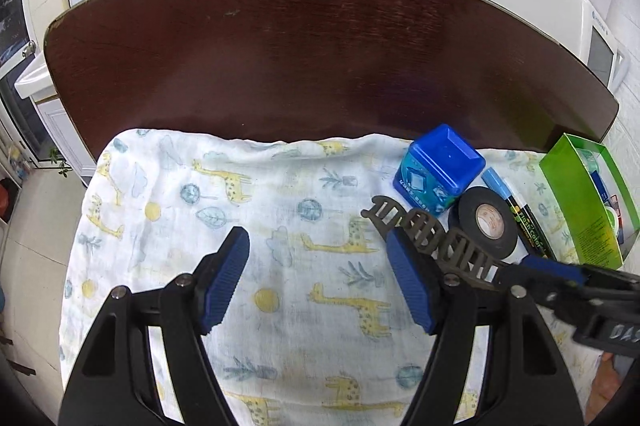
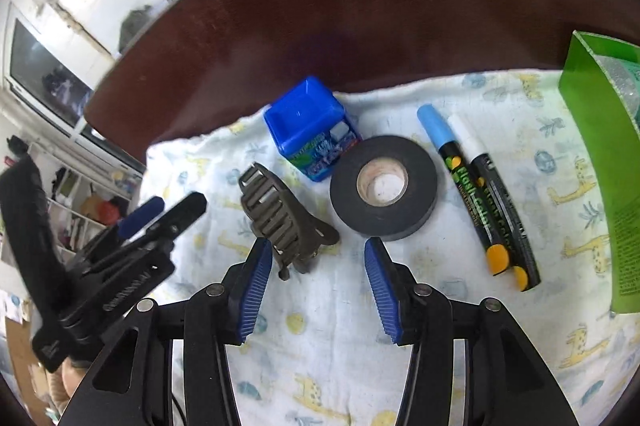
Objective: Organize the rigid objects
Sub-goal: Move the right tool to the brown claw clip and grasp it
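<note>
On giraffe cloth (image 2: 320, 366), green box (image 2: 592, 166) w/ maybe jars, blue tub (image 2: 308, 130) lidded, both claws spread, empty.

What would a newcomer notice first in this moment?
A row of small things on the giraffe cloth: blue box, black tape roll, two markers, with a green carton at the far right. A dark hair claw lies just ahead of the open right tool.

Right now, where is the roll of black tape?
In the right wrist view the tape lies flat on the giraffe cloth, near the middle, between the hair claw on its left and the two markers on its right, just below the blue box.
</note>
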{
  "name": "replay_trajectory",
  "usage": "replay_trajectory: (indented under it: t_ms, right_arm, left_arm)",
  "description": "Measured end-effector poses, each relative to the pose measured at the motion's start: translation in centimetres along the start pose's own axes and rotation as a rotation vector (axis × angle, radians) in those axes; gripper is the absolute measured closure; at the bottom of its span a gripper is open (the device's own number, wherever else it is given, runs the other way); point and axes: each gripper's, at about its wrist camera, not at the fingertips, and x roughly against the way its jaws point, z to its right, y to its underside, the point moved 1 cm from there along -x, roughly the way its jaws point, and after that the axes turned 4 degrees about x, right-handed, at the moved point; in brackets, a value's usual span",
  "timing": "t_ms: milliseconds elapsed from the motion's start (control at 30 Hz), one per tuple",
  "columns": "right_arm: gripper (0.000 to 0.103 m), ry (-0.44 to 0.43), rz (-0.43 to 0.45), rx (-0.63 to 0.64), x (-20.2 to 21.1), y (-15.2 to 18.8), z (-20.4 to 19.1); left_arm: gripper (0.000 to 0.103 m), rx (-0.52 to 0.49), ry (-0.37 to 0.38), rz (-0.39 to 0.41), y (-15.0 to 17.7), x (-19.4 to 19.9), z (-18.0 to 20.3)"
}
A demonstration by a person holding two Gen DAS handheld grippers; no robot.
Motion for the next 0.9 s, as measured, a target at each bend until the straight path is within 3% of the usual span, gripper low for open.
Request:
replay_trajectory:
  t_ms: [167,367,667,733,833,900]
  right_arm:
    - [0.063,-0.083,0.013,-0.043,-0.9,0.2,1.2]
    - [0.064,-0.072,0.02,0.066,-0.7,0.6,1.1]
    - [0.064,-0.051,0.033,0.028,-0.4,1.0,4.8]
    - [0.064,-0.06,0.036,0.019,-0.5,1.1,4.9]
    - [0.064,-0.078,0.037,0.004,-0.3,1.2,5.4]
    - [0.064,-0.074,0.033,0.001,-0.3,1.2,5.6]
  left_arm:
    - [0.033,-0.021,0.024,0.003,-0.6,-0.9,0.3]
    - [0.032,0.002,0.138,-0.02,-0.7,-1.5,1.3]
    - [0.028,-0.091,0.209,0.005,-1.1,-0.8,4.6]
    - [0.031,-0.141,0.205,0.004,-0.9,-0.8,5.5]
    - [0.063,-0.193,0.244,-0.028,-0.6,-1.1,6.8]
    - [0.065,-0.217,0.248,-0.019,-0.3,-0.7,7.3]
